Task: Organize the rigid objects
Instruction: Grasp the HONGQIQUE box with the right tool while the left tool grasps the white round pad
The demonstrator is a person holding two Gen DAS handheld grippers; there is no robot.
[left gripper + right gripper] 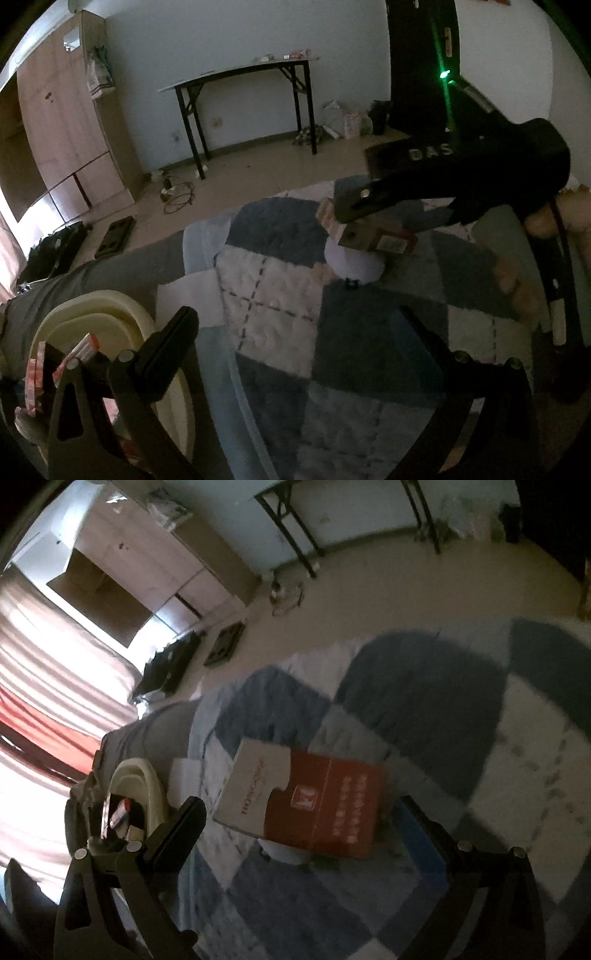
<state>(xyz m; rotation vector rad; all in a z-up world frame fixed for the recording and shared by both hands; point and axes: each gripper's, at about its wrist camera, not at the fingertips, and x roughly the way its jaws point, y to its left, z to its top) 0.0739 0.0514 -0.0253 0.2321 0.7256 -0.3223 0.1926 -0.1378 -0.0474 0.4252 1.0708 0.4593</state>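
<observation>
A red and white carton (303, 801) lies on a white object on the checked blue and white quilt (424, 701). My right gripper (299, 812) is open, its fingers apart on either side of the carton. In the left wrist view the right gripper (347, 218) hovers over the same carton (376, 236), its tips at the carton's near end. My left gripper (295, 325) is open and empty above the quilt (280, 295), next to a cream basin (122, 317) that holds several red and white packets (79, 350).
The cream basin (136, 782) sits at the quilt's left edge. A black folding table (251, 96) stands against the far wall, a wooden wardrobe (62, 122) at left. Cables and dark cases (114, 236) lie on the floor. Curtains (44, 686) hang at left.
</observation>
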